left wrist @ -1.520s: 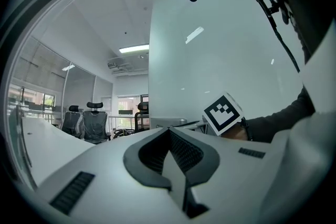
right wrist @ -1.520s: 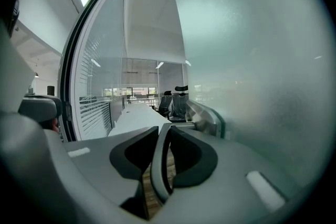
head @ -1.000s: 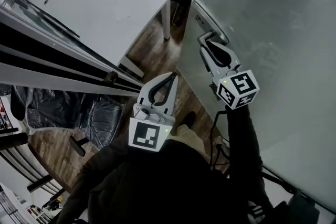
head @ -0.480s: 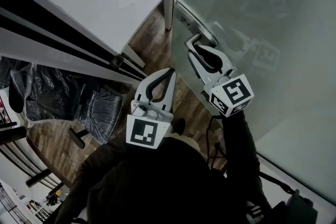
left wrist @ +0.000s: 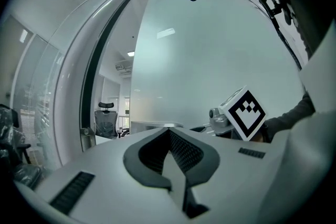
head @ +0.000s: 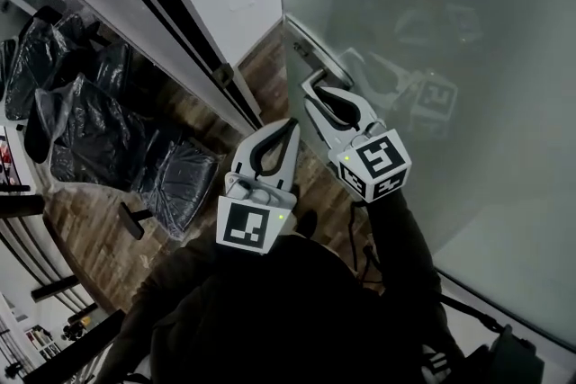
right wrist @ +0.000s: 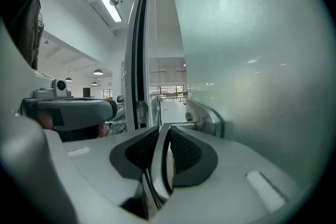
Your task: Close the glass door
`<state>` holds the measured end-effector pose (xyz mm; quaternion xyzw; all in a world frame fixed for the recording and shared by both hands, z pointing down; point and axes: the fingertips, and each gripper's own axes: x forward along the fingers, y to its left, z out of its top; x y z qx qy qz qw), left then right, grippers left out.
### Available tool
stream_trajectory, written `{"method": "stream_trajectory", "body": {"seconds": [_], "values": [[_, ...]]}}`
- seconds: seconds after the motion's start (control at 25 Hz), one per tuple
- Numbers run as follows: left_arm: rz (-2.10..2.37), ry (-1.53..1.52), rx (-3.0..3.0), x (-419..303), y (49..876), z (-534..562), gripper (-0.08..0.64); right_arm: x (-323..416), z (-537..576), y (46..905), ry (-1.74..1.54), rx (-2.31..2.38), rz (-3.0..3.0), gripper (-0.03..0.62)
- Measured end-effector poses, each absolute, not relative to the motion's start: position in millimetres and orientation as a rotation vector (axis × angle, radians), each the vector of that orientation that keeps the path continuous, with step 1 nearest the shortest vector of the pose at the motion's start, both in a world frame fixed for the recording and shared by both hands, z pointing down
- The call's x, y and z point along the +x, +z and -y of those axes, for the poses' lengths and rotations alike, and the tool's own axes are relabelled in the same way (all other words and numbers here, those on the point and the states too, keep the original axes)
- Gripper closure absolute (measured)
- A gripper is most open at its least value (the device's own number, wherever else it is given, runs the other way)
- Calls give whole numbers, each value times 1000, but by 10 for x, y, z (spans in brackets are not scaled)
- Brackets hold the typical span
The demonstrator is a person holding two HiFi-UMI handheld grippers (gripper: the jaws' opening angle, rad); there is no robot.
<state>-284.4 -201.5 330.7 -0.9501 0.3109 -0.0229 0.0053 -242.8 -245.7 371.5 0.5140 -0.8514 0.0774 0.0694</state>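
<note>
Frosted glass door (head: 450,31): its metal handle (head: 317,54) is sitting right at the right gripper (head: 311,79) tips, whose jaws are pinching together, empty.

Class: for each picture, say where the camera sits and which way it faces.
Head view: on the head, steeply down at left hand-held gripper, right hand-held gripper, own sleeves.
Left gripper view: along its shut jaws toward the glass door.
Right gripper view: along its shut jaws toward the door handle.
Shared: the glass door.

My right gripper (right wrist: 167,128), jaws pressed together, points at the metal handle (right wrist: 206,117) of the frosted glass door (right wrist: 252,60), with the dark door frame (right wrist: 140,50) just left.
</note>
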Motion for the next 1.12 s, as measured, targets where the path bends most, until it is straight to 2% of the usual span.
{"method": "stream_trajectory", "body": {"seconds": [0.6,1.12], "values": [[-1207,-157,-2872,-3475,3228,1609,563,-2995,2190,3630,244,1421,2598,523],[-1113,-52,-2900,-3655,3061,1655,563,-3259,1993,3682,224,1385,2597,523]]}}
